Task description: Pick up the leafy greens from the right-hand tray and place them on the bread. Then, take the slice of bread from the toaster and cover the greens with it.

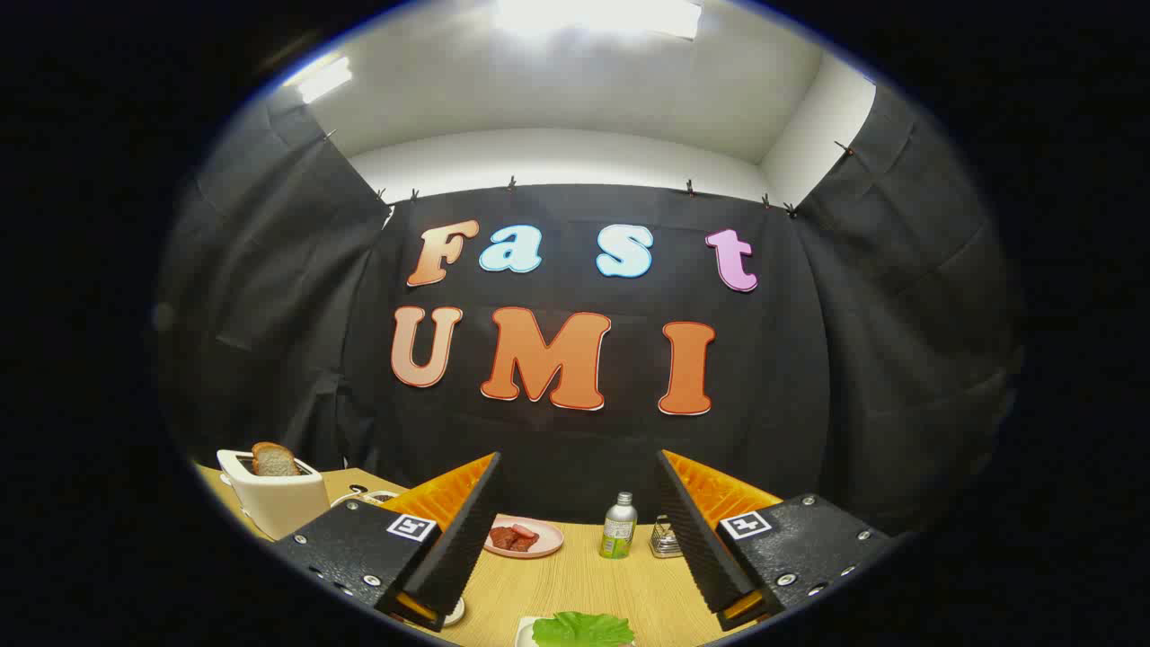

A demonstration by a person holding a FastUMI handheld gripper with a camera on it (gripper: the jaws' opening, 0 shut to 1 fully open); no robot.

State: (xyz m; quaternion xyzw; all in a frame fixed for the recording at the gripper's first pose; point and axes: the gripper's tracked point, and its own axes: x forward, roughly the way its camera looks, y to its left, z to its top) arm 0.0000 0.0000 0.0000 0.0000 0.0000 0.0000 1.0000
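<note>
Between the fingers, low: flat green leafy greens [582, 628], ungrasped.
Gripper [579, 539] fingers wide, empty; first step pending — descend, close on leaf.

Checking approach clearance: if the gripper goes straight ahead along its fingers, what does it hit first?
The open gripper holds nothing. Between its fingers stand the small green-labelled metal bottle and the pink plate of red meat slices on the wooden table. Probably the bottle first, though depth is unclear.
</note>
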